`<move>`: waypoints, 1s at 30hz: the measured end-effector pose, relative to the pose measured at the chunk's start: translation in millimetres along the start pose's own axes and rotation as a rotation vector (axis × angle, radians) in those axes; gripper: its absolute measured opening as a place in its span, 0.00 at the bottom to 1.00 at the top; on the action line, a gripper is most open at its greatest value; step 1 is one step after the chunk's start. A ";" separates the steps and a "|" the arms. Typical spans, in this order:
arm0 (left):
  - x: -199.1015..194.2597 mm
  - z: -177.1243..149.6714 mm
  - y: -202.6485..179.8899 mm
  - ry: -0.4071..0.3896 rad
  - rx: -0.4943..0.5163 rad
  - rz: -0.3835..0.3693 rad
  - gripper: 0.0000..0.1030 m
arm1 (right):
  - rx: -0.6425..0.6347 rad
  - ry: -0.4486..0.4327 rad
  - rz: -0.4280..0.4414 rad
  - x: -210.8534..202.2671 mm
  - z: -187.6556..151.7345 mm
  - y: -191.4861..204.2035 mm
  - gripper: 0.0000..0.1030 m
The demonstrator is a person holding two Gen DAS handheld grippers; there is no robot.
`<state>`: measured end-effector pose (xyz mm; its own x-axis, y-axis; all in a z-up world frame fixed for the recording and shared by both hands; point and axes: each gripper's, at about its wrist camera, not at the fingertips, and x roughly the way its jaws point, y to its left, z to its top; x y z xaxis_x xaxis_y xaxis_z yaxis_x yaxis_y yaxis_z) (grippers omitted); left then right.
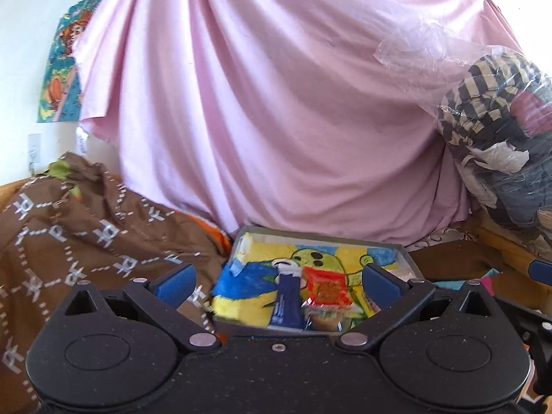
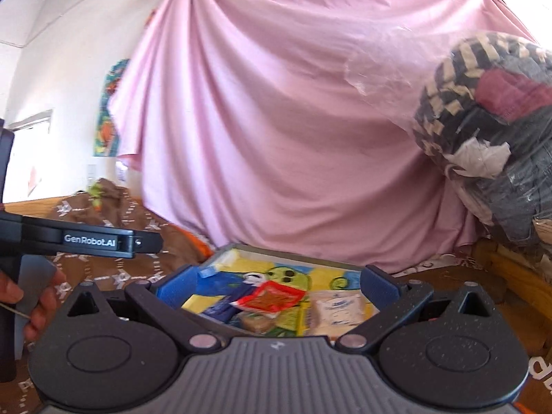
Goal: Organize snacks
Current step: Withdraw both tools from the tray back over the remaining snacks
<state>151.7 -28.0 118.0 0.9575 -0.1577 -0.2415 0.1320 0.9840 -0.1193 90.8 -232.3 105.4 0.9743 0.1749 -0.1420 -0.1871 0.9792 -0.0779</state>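
Note:
A shallow grey tray (image 1: 402,252) lined with a bright yellow and blue cartoon drawing lies just ahead of both grippers. In it are a blue packet (image 1: 286,307), a red packet (image 1: 324,289) and a brown snack in clear wrap (image 1: 322,322). My left gripper (image 1: 277,284) hangs open above the tray's near edge and holds nothing. The right wrist view shows the same tray (image 2: 293,253) with the red packet (image 2: 272,298), a white packet (image 2: 339,307), the blue packet (image 2: 220,308) and the brown snack (image 2: 257,324). My right gripper (image 2: 276,286) is open and empty over them.
A pink sheet (image 1: 276,103) hangs behind the tray. A brown patterned cloth (image 1: 86,234) is heaped at the left, and a clear bag of clothes (image 1: 500,131) at the right over a wooden edge (image 2: 517,276). A hand (image 2: 41,310) holds the left gripper (image 2: 151,241).

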 end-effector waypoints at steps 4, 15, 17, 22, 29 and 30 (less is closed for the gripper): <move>-16.7 -14.5 15.8 0.059 -0.019 0.011 0.99 | -0.017 0.020 0.045 -10.4 -11.8 17.0 1.00; -33.9 -70.3 57.5 0.229 -0.041 0.079 0.99 | -0.005 0.159 0.091 -25.4 -56.0 39.4 1.00; -32.6 -78.8 61.4 0.262 -0.039 0.081 0.99 | -0.001 0.188 0.086 -25.7 -64.0 40.5 1.00; -27.9 -91.0 63.0 0.321 -0.054 0.054 0.99 | 0.008 0.274 0.085 -21.1 -81.3 43.7 1.00; -20.6 -107.2 55.0 0.374 -0.016 0.014 0.99 | 0.066 0.429 0.079 -1.0 -103.2 40.7 1.00; -18.6 -109.4 54.6 0.378 -0.009 0.014 0.99 | 0.072 0.442 0.073 1.0 -105.6 39.6 1.00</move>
<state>113.0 19.7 10.7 0.7969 -0.1653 -0.5811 0.1159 0.9858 -0.1214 71.1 -204.2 -2.1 0.8092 0.1983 -0.5531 -0.2287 0.9734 0.0143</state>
